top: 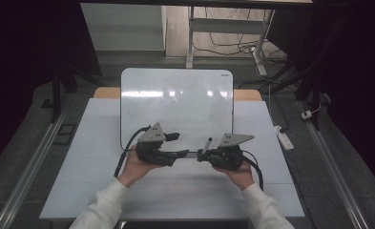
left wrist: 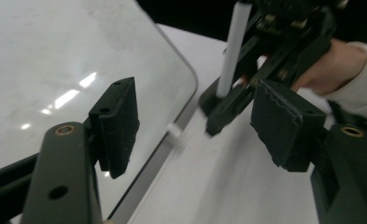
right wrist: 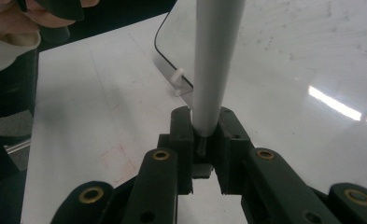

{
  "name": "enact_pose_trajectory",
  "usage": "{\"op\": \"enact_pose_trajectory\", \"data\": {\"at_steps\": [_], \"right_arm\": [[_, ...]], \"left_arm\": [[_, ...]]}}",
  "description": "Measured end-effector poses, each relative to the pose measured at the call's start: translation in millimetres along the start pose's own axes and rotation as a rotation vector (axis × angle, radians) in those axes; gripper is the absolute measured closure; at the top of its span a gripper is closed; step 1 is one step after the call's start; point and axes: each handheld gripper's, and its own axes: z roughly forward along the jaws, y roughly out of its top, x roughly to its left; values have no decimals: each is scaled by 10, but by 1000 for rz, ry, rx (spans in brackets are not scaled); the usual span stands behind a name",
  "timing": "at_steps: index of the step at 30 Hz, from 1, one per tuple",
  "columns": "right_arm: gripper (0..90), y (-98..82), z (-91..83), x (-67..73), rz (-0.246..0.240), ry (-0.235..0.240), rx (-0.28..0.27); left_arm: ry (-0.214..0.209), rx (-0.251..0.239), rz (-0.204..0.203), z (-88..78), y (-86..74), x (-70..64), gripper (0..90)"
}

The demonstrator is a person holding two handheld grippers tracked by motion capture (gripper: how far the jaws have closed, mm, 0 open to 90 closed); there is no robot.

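No containers on the table [top: 104, 191]; it carries one whiteboard [top: 175, 102] lying flat, w/ rounded corners and light glare on it. One marker [right wrist: 215, 60]: white barrel, held by the right tongs [right wrist: 204, 140], which are pressed together on its lower end, pads on either side of the barrel. In the high view the marker [top: 207, 143] sits at the near edge of the whiteboard, approx. mid-table, long axis tilted up and slightly away from the person, dark end uppermost. In the right gripper view the barrel runs straight up out of the jaws toward the top of frame, over the board's corner. In the left gripper view the marker [left wrist: 232, 51] stands near-upright, leaning a bit right at the top. Left tongs [left wrist: 195, 126] are spread, nothing between the pads; they sit just left of the right tongs, jaws pointing at them, w/ a gap between. One small white peg-like bit [right wrist: 177, 77] lies at the whiteboard's near corner; can't tell what it is. Two tongs total, one per hand; left hand [top: 136, 167] and right hand [top: 240, 174] both in white sleeves, coming from the bottom edge.
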Motion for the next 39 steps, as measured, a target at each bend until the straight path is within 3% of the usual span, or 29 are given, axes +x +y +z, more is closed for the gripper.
{"op": "enact_pose_trajectory", "data": {"at_steps": [10, 14, 17, 19, 25, 26, 28, 30, 33, 36, 39], "right_arm": [[788, -13, 161, 54, -26, 44, 40], [788, -21, 202, 65, -34, 72, 60], [788, -29, 235, 82, -51, 95, 88], [788, -34, 249, 94, -69, 109, 109], [778, -46, 256, 97, -57, 114, 120], [764, -46, 250, 106, -56, 101, 112], [632, -43, 221, 154, -61, 43, 69], [544, -42, 167, 250, -93, -78, 4], [523, -54, 108, 445, -137, -244, -66], [548, -64, 134, 598, -168, -356, -84], [580, -102, 205, 678, -186, -432, -88]], "left_arm": [[-125, 1, 14, 319, 118, -20, 447], [-164, 5, 9, 364, 107, -1, 544], [-191, 19, 13, 365, 96, 9, 665], [-189, 32, 22, 351, 90, 13, 789], [-156, 35, -1, 334, 83, 8, 810], [-141, 29, -5, 326, 83, 7, 810], [-107, 19, -19, 303, 79, 15, 811], [-78, 4, -46, 278, 63, 33, 810], [-37, -14, -81, 253, 34, 54, 810], [-5, -29, -104, 249, 12, 55, 810], [22, -41, -128, 255, 5, 37, 810]]}}
